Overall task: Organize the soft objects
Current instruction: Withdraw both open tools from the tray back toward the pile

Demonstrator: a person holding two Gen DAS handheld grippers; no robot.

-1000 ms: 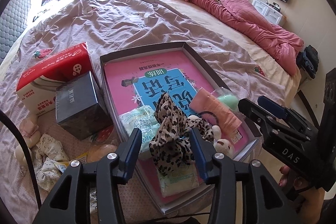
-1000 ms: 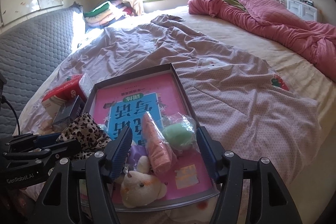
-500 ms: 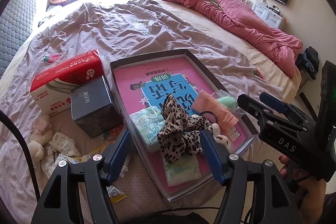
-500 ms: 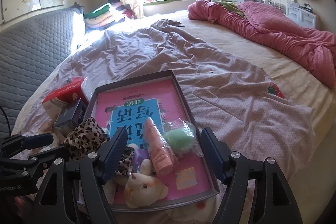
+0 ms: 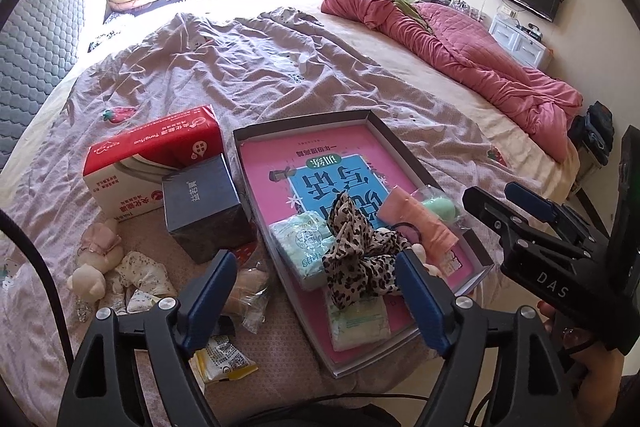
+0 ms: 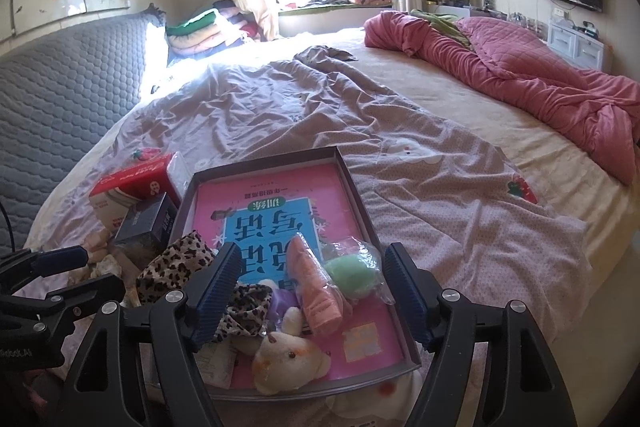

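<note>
The right gripper (image 6: pixel 310 291) fills the bottom of the frame, its jaws wide apart and empty — they have just been opening. Between them, in the grey tray (image 6: pixel 360 199), lie a rolled peach cloth (image 6: pixel 316 291), a bagged green sponge (image 6: pixel 354 275) and a plush toy (image 6: pixel 288 359). A leopard-print scrunchie (image 6: pixel 176 263) sits lower left.

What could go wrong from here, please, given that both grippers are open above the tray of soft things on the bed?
1. The tray overhangs the bed's near edge, so a downward push might tip it.
2. The leopard-print cloth lies draped over the wipes pack; grabbing one could drag the other.
3. The left gripper and right gripper, jaws just opened with nothing held, hover close together and might collide.
</note>
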